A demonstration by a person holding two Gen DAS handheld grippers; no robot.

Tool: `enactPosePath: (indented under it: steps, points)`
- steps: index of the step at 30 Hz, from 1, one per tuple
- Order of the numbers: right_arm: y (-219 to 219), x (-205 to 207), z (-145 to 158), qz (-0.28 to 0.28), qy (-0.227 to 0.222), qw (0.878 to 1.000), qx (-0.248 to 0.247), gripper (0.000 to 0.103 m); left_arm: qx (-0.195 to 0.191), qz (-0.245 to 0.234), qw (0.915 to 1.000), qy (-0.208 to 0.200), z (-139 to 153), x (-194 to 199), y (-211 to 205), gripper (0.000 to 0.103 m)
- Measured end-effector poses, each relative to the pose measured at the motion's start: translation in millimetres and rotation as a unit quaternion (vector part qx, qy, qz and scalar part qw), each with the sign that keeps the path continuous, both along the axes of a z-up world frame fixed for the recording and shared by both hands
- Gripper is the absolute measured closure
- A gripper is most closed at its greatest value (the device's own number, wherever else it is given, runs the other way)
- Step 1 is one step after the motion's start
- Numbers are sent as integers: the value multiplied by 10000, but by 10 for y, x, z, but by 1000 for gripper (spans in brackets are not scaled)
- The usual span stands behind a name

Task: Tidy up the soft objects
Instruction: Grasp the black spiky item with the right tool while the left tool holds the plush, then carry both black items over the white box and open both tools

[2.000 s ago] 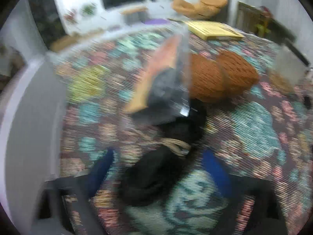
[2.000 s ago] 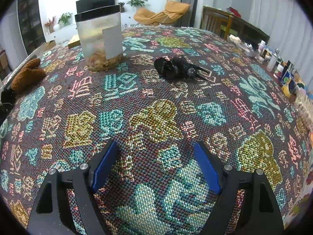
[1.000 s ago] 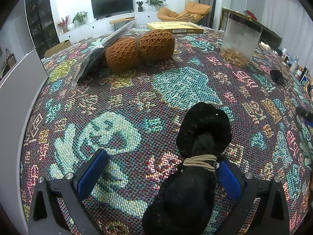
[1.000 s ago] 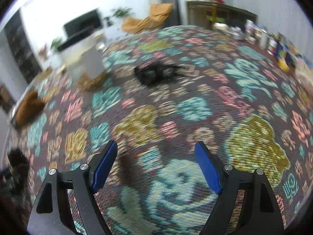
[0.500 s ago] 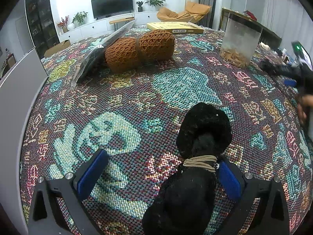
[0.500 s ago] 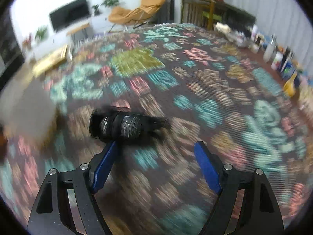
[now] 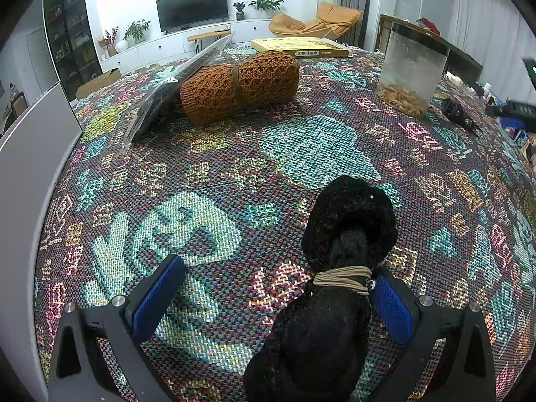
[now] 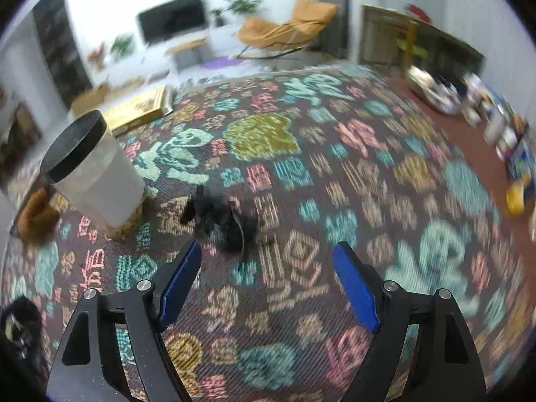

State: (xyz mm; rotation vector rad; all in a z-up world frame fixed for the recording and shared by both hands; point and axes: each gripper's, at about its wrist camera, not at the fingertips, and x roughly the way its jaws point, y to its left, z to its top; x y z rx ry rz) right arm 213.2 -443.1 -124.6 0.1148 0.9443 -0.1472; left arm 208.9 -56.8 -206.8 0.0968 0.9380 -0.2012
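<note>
A black fuzzy bundle (image 7: pixel 338 268) tied with a tan band lies on the patterned tablecloth between the fingers of my open left gripper (image 7: pixel 273 289), against its right finger. A rolled brown knit (image 7: pixel 239 85) lies farther back, next to a clear flat bag (image 7: pixel 174 90). My right gripper (image 8: pixel 268 279) is open and empty, hovering just short of a small dark bundle (image 8: pixel 222 219). That bundle also shows at the right of the left wrist view (image 7: pixel 457 112). The black fuzzy bundle shows at the lower left of the right wrist view (image 8: pixel 18 328).
A clear canister (image 7: pixel 410 72) with brown bits stands between the two bundles; it also shows in the right wrist view (image 8: pixel 95 174). A yellow book (image 7: pixel 299 47) lies at the far edge. Bottles and small items (image 8: pixel 502 127) crowd the right side. A grey panel (image 7: pixel 30 174) borders the left edge.
My right gripper has swung around and now faces the small dark bundle from a new side, with the canister at its left. My left gripper and the black fuzzy bundle have not moved.
</note>
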Motion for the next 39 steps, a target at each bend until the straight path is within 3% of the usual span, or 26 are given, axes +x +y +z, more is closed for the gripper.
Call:
enactPosePath:
  steps: [6, 7, 12, 14, 15, 16, 22, 25, 29, 35, 38, 39]
  points:
    - [377, 621, -422, 880, 1045, 9891, -554, 24, 2, 2, 10000, -2, 1, 0, 0, 0]
    - [394, 670, -497, 926, 1186, 9876, -458, 41, 1, 2, 10000, -2, 0, -1, 1, 0]
    - [174, 695, -411, 101, 981, 9951, -79, 44, 56, -133, 9997, 194, 12, 10, -4, 2]
    - [102, 656, -359, -136, 874, 9960, 137, 44, 36, -179, 9996, 216, 66, -1, 8, 26]
    - [68, 648, -341, -309, 844, 9954, 334, 44, 16, -207, 9996, 193, 102, -1, 7, 55]
    - [52, 652, -319, -403, 813, 9946, 506, 44, -19, -243, 9995, 205, 128, 11, 7, 74]
    - [57, 695, 204, -811, 14, 9878, 1327, 44, -956, 119, 9943, 454, 368, 152, 285, 75]
    - [102, 754, 501, -884, -320, 9854, 1420, 44, -1122, 258, 9926, 381, 585, 161, 403, 75]
    - [411, 679, 1036, -486, -540, 9884, 1332, 44, -1418, 399, 9889, 186, 956, 92, 643, 75]
    - [1503, 326, 1554, 608, -602, 9857, 1449, 44, -1605, 626, 9848, -239, 1498, -321, 1350, 75]
    - [2436, 93, 1677, 1443, -555, 9721, 1766, 44, -1362, 974, 9850, -413, 1656, -665, 1941, 75]
    - [2887, -13, 1711, 1853, -534, 9616, 1950, 44, -1200, 1151, 9849, -477, 1697, -790, 2178, 75]
